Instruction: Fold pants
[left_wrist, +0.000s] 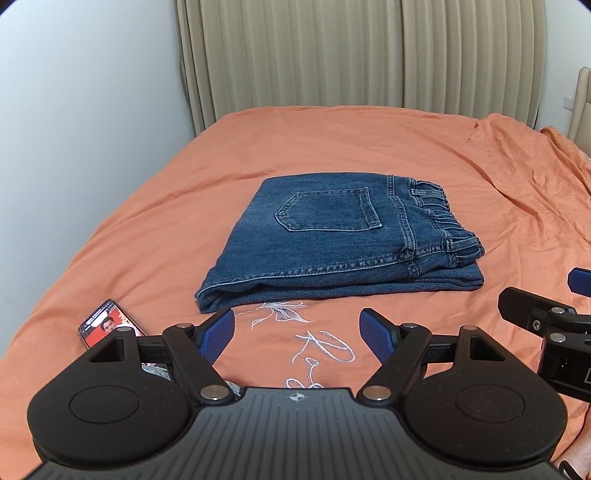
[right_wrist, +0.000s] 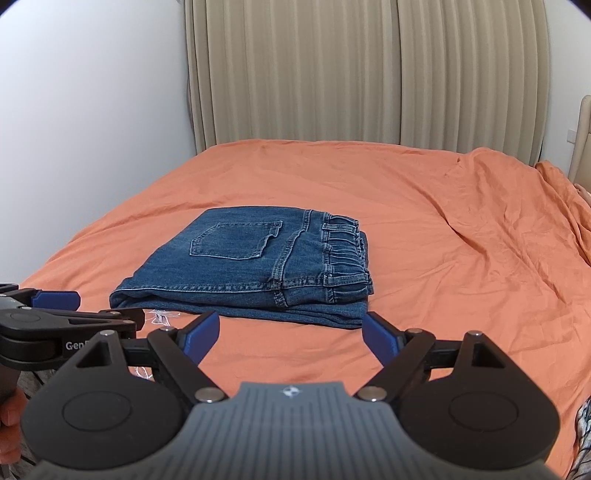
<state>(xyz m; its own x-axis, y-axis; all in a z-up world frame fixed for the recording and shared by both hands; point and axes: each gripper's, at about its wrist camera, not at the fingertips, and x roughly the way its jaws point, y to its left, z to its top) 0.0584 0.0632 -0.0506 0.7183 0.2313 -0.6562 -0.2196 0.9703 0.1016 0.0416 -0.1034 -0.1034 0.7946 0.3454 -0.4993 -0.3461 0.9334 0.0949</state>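
Blue denim pants (left_wrist: 332, 240) lie folded into a compact rectangle on the orange bed sheet (left_wrist: 332, 140), back pocket up, elastic waistband to the right. They also show in the right wrist view (right_wrist: 251, 269). My left gripper (left_wrist: 297, 334) is open and empty, held a short way in front of the pants' near edge. My right gripper (right_wrist: 290, 336) is open and empty, also just short of the near edge. The right gripper's body shows at the right edge of the left wrist view (left_wrist: 546, 325); the left gripper's body shows at the left of the right wrist view (right_wrist: 55, 325).
A phone (left_wrist: 107, 326) with a lit screen lies on the sheet left of my left gripper. White embroidery (left_wrist: 317, 347) marks the sheet. Beige curtains (left_wrist: 351, 51) and a white wall (left_wrist: 81, 110) stand behind the bed. The sheet is rumpled at the right (right_wrist: 517, 221).
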